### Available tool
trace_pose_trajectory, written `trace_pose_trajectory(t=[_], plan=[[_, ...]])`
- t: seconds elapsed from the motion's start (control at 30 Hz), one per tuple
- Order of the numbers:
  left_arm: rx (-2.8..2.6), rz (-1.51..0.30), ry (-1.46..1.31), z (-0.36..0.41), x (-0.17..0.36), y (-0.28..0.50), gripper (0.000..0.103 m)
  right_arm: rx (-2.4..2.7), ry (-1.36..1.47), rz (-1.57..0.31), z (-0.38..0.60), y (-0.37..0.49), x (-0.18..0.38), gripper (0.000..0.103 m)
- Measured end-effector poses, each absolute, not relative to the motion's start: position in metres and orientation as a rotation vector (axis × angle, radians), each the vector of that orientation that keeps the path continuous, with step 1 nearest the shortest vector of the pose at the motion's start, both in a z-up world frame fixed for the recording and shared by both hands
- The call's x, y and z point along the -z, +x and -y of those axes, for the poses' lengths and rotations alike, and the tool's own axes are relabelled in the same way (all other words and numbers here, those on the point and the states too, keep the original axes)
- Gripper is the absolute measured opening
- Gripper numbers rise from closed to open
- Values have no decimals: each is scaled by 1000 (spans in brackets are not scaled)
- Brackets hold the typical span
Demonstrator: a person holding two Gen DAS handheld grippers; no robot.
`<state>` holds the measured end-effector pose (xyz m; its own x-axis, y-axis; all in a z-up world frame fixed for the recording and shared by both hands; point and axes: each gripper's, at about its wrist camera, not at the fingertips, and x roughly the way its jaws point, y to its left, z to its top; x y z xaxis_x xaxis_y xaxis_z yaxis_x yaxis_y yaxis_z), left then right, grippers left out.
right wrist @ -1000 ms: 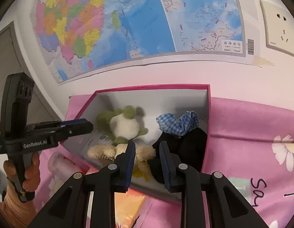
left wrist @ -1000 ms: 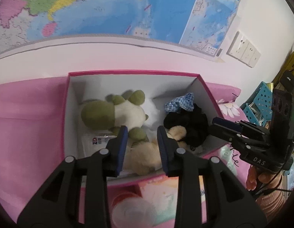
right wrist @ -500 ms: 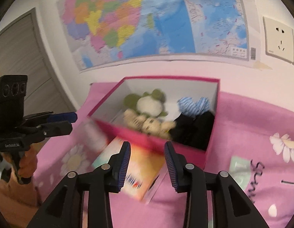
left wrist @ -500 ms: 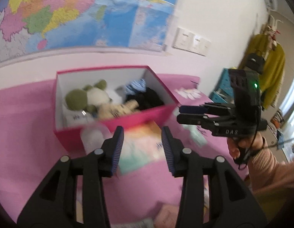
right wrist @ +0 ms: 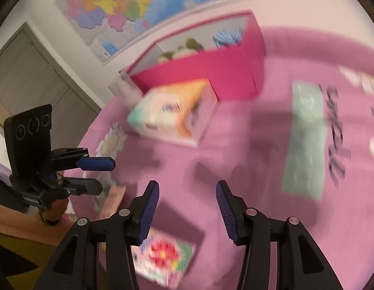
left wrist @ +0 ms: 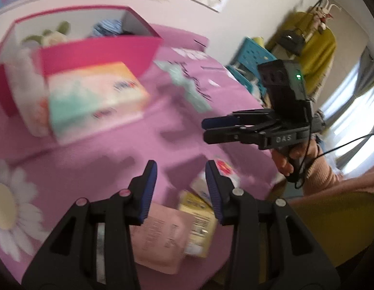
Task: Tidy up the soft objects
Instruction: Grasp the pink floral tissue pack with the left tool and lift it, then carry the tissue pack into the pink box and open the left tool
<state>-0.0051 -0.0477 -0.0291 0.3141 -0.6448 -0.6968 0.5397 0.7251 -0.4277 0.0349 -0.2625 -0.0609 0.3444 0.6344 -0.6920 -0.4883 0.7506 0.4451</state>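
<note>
Pink cloth (left wrist: 95, 169) with daisy prints covers the surface, which may be a table or a bed; both views are motion-blurred. Magenta box (left wrist: 97, 55) sits at the far side near the wall, open on top. Inside: a green-and-white plush (left wrist: 51, 37) to the left, blue checked fabric (left wrist: 107, 27) to the right. A pastel tissue pack (left wrist: 90, 94) lies just in front of the box, touching or nearly touching its front wall. A wall map (right wrist: 129, 7) hangs above the box.

Left hand-held gripper (left wrist: 181, 186): jaws parted, nothing between them, held above the cloth. They have opened a little within the last second. Below it, at the near edge, lie a pale pink packet (left wrist: 160, 236) and a yellow packet (left wrist: 199, 224), overlapping; print unreadable.

Right hand-held gripper (right wrist: 188, 207): jaws wider apart, empty, just been opening. A flower-printed packet (right wrist: 162, 258) lies under its left finger. A mint-green patch (right wrist: 305, 140) with dark lettering beside it shows on the cloth to the right.

Each gripper shows in the other's view, held by a hand (left wrist: 288, 157) in a peach sleeve (left wrist: 332, 181).
</note>
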Motion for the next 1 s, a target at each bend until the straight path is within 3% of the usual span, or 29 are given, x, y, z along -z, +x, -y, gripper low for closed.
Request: trace_pose_trajectory(t=[0.6,0.83,1.0], plan=[[942,-1105,-148,87,58,-30,43,-824,338,-1104,282,-17,92,53],[894,-1069,-150,85,53,-21,43,-805,307,-1041,278,-21,79,33],[840,-1014,-163,73,41,-11,43,-785,235,-959,270,-19,56,31]])
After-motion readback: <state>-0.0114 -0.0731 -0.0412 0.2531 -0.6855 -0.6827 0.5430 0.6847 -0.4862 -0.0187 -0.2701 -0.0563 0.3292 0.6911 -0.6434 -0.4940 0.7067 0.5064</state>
